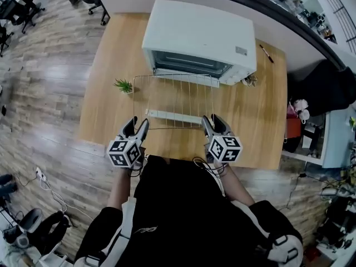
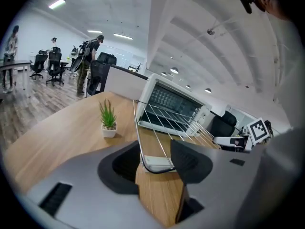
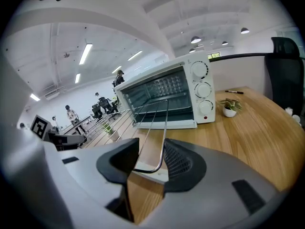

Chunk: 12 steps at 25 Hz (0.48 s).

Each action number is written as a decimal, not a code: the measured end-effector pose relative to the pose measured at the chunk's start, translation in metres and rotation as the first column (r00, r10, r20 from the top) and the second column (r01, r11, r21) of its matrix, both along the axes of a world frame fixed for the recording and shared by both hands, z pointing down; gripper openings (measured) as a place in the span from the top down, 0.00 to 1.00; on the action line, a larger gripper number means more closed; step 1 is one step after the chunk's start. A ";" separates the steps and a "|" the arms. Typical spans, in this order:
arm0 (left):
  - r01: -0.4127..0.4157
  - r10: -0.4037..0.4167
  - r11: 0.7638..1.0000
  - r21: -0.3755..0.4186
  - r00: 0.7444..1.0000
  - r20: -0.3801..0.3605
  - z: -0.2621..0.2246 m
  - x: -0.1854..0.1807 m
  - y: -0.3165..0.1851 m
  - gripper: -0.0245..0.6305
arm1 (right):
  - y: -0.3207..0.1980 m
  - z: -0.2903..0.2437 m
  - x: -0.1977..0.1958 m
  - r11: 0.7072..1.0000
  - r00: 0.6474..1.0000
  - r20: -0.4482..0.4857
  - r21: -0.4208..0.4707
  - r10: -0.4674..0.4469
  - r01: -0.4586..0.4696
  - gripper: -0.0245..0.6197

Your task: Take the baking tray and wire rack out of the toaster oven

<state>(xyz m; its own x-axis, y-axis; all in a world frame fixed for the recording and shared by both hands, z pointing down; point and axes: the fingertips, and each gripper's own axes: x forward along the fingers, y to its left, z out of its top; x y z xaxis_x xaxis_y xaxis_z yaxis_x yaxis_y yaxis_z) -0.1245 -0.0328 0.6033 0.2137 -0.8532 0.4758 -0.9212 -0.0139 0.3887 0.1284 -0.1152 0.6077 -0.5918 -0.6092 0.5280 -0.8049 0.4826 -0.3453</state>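
While the toaster oven (image 1: 200,32) sat at the back of the wooden table (image 1: 105,99) with its door folded down, the wire rack (image 1: 173,100) lay drawn out toward the person. Its far edge was at the oven's mouth and its near edge was above the door's white handle (image 1: 173,116). The left gripper (image 1: 137,124) held the rack's near left corner. In the left gripper view its jaws stood fairly wide, and the rounded wire corner spanned from 1 pad to the other. The right gripper (image 1: 212,121) held the near right corner the same way, its jaws partly apart and the side wire against its right pad. The rack sat roughly level between the 2 grippers. A small potted plant (image 1: 123,85) stood just left of the rack, and a second plant (image 1: 248,81) was beside the oven's right front corner. A pen (image 1: 265,53) lay on the table to the oven's right.
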 end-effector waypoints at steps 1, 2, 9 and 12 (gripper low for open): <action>0.014 -0.014 1.000 0.003 1.000 0.003 -0.001 -0.009 0.008 0.64 | 0.004 -0.001 -0.010 1.000 1.000 0.001 0.004 -0.014 0.014 0.70; 0.031 -0.031 1.000 0.005 1.000 0.005 -0.003 -0.018 0.016 0.64 | 0.008 -0.001 -0.021 1.000 1.000 0.001 0.005 -0.031 0.031 0.70; 0.139 -0.139 0.990 -0.004 0.990 0.022 -0.004 -0.088 0.078 0.64 | 0.045 0.005 -0.102 0.989 0.989 -0.004 -0.016 -0.147 0.147 0.70; 0.188 -0.188 0.982 -0.015 0.982 0.022 0.000 -0.114 0.105 0.64 | 0.060 0.009 -0.134 0.981 0.981 -0.010 -0.024 -0.195 0.195 0.70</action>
<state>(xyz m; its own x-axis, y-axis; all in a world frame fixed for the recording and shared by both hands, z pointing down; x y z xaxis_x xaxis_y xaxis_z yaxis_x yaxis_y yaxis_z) -0.2388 0.0718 0.6034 0.0402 -0.8692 0.4928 -0.9146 0.1665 0.3684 -0.0058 -0.0550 0.6165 -0.6916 -0.4704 0.5480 -0.7001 0.6231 -0.3487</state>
